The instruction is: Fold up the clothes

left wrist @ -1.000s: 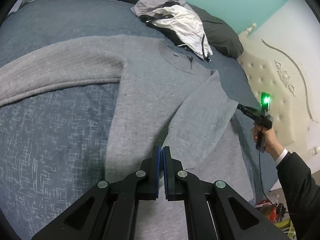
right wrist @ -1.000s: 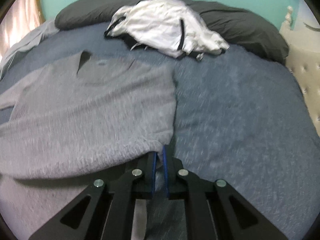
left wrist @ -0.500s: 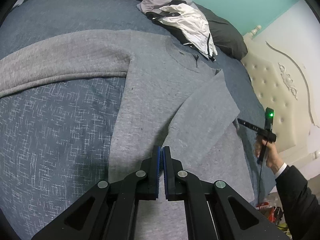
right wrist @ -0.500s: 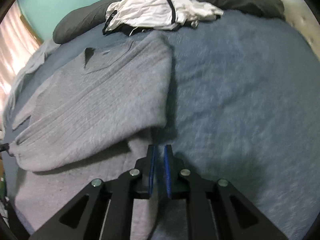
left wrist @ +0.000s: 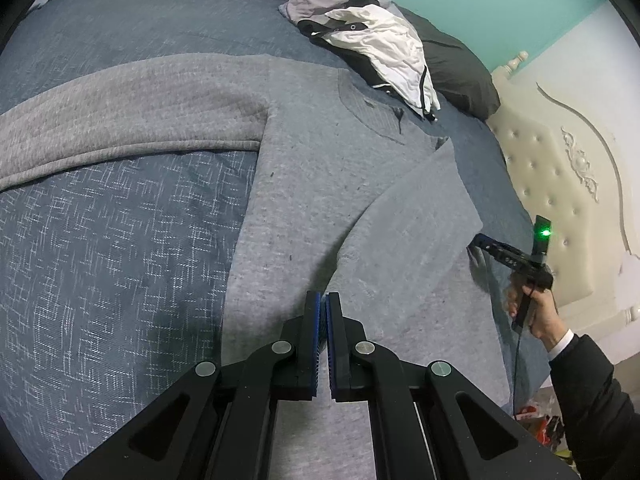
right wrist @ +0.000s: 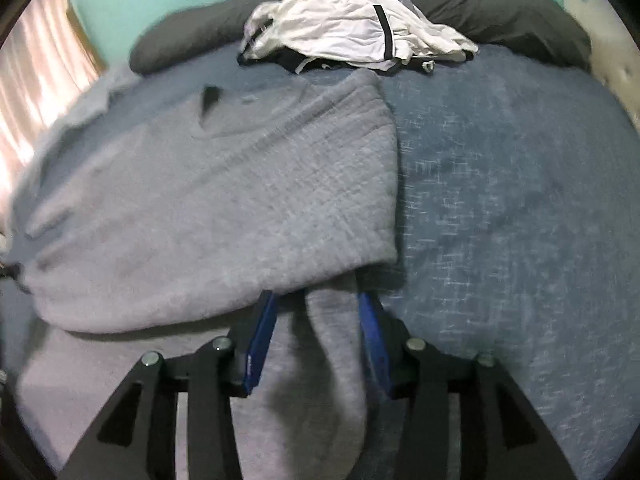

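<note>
A grey sweater (left wrist: 320, 184) lies flat on the blue bedspread (left wrist: 100, 240). One sleeve stretches out to the left; the other sleeve (left wrist: 408, 240) is folded across the body. My left gripper (left wrist: 323, 300) is shut and empty, hovering over the sweater's lower body. My right gripper (right wrist: 316, 300) is open, its blue pads on either side of a raised fold of the sweater (right wrist: 224, 216) at the edge of the folded sleeve. In the left wrist view the right gripper (left wrist: 480, 240) shows at the sleeve's right edge, held by a hand.
A white and black jacket (left wrist: 380, 44) lies crumpled at the head of the bed against dark pillows (left wrist: 452, 64); it also shows in the right wrist view (right wrist: 352, 28). A cream tufted headboard (left wrist: 560, 184) stands at the right. Curtains (right wrist: 36, 80) hang at the left.
My right gripper has opened and let go of the folded sleeve, which now lies across the sweater's body. The left gripper stayed shut and moved slightly.
</note>
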`<state>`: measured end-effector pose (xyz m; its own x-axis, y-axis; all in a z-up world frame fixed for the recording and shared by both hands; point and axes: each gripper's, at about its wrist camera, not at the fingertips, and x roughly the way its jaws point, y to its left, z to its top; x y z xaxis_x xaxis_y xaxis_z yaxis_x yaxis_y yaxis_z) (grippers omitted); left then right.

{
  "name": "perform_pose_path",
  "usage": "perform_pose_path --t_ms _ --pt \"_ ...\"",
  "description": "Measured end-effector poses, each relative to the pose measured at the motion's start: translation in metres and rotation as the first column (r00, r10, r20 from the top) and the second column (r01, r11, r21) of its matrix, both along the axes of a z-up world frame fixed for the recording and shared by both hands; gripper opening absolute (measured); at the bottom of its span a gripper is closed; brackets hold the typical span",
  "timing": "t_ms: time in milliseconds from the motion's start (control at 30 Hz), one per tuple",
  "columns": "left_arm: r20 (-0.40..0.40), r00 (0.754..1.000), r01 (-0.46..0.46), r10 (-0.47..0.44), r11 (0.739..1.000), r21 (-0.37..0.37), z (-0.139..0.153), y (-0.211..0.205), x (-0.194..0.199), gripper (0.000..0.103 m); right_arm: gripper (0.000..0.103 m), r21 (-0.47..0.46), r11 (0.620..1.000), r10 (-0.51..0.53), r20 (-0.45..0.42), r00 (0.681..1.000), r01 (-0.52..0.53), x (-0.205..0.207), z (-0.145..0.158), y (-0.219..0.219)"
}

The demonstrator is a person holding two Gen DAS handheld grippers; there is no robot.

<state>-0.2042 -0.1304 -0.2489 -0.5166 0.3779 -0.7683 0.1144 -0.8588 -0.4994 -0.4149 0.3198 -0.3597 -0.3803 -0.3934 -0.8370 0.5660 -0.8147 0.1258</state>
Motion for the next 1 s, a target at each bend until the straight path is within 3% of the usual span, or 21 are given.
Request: perform_pose_path --t_ms 200,267,333,433,700,767,1000 --pt "0.002 1.0 0.003 -0.003 1.0 -0.004 0.002 -0.002 0.0 0.003 0.044 0.124 0.992 -0.029 -0.026 0.999 0.032 -0.015 -0.016 -0.008" --pt "0.004 1.0 0.007 -0.007 1.0 -0.008 0.001 -0.002 -0.001 0.003 0.028 0.156 0.987 -0.033 -0.049 0.998 0.04 -0.018 -0.018 -0.005" --pt "0.008 1.0 0.008 -0.008 1.0 -0.007 -0.001 -0.002 -0.001 0.003 0.013 0.078 0.993 -0.092 -0.027 0.995 0.094 -0.025 -0.013 0.01" --pt "0.009 1.0 0.007 -0.007 1.0 -0.002 -0.003 -0.001 -0.002 0.003 0.004 -0.034 0.985 -0.166 0.062 0.984 0.168 -0.035 -0.017 0.034" --pt "0.011 1.0 0.014 -0.014 1.0 -0.008 -0.003 -0.002 -0.003 0.003 0.004 -0.13 0.948 -0.259 0.212 0.942 0.29 -0.045 -0.032 0.056" --pt "0.012 1.0 0.013 -0.013 1.0 -0.009 -0.003 -0.003 -0.003 0.003 0.009 -0.131 0.951 -0.252 0.2 0.947 0.281 -0.044 -0.026 0.052" --pt "0.02 1.0 0.013 -0.013 1.0 -0.004 -0.008 -0.003 -0.002 0.003 0.009 -0.06 0.972 -0.222 0.07 0.973 0.226 -0.034 -0.011 0.033"
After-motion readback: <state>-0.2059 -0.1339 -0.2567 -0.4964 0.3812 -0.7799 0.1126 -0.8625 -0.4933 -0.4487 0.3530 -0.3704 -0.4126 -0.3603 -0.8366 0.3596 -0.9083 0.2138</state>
